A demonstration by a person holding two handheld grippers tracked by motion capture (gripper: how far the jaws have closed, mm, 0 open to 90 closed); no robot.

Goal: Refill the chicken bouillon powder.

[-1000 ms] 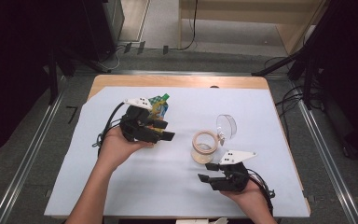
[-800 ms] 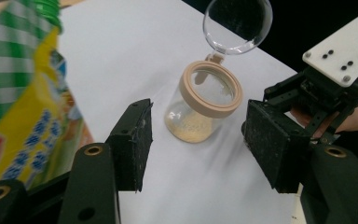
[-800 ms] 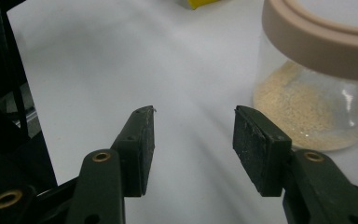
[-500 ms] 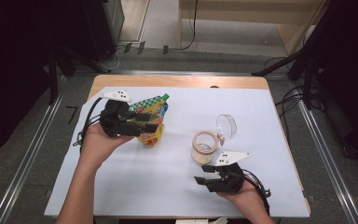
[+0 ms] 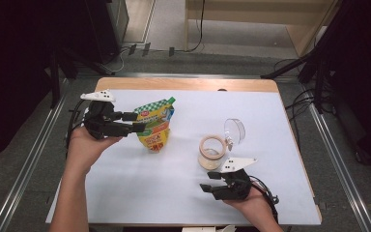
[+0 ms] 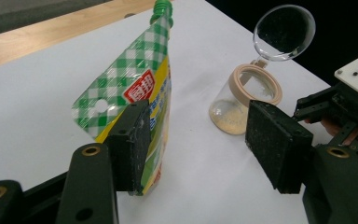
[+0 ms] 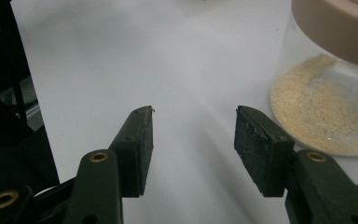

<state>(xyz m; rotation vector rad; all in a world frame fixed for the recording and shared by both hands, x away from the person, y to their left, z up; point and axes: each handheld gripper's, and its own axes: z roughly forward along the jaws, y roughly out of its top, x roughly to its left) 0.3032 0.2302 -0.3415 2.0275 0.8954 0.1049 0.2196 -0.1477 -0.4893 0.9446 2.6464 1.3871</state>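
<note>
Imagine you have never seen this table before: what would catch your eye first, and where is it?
First the bright green-checked pouch with its green cap, standing upright at the left of the white sheet, where the left gripper has open fingers beside it. Next comes the glass jar right of centre, its clear lid hinged back and pale grains in its bottom. The right gripper waits open just in front of it.

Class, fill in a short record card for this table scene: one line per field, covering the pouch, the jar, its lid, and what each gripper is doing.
surface: white sheet on a wooden table
pouch: green-checked spouted pouch, standing upright, green cap on top
jar: clear jar with a beige rim, open, a thin layer of pale grains at the bottom
lid: clear hinged lid, flipped up behind the jar
left gripper: jaws open, one pad against the pouch's side, nothing clamped
right gripper: jaws open and empty, low beside the jar
</note>
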